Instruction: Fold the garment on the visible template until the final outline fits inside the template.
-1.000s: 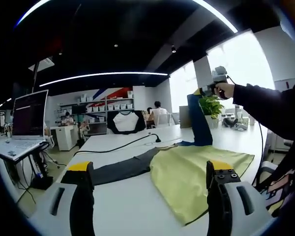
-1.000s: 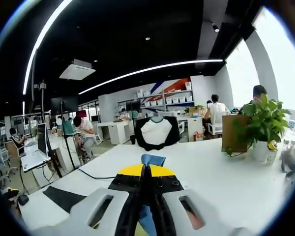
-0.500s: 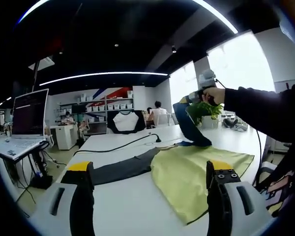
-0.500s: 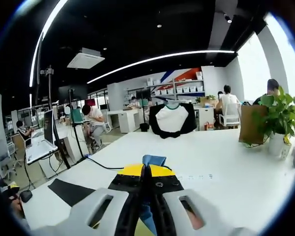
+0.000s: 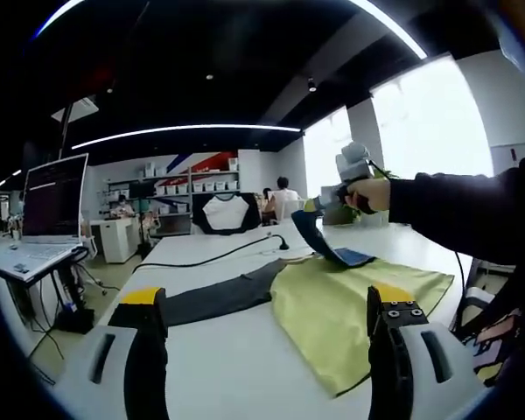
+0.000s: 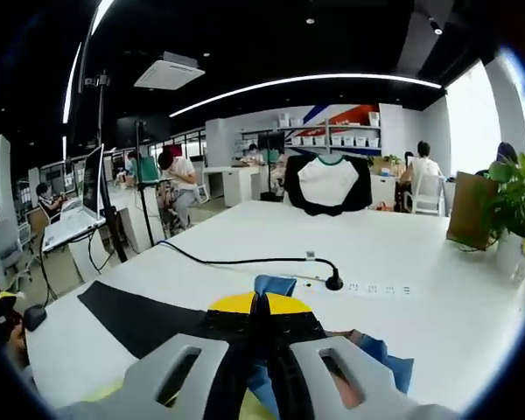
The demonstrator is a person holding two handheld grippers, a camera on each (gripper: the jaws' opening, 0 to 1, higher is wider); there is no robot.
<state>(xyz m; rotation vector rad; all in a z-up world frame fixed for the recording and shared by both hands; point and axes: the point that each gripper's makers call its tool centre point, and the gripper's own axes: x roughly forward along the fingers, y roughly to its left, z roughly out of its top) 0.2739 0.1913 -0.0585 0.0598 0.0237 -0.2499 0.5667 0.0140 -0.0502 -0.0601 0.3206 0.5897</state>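
1. Right gripper (image 6: 261,308): its jaws are pressed together on a blue part of the garment (image 5: 354,302), lifted above the white table (image 5: 236,367). In the left gripper view, a hand (image 5: 370,193) holds this gripper up over the far side of the cloth.
2. Left gripper (image 5: 267,337): its jaws stand wide apart, hold nothing, and hover low over the table, just short of the garment's near edge.
3. Garment: mostly yellow-green, spread flat on the table, with the blue flap rising from its far edge up to the right gripper.
4. Black template (image 5: 214,300): flat on the table, its near strip showing left of the garment, which covers part of it.
5. Black cable (image 6: 245,260) curves across the table beyond.
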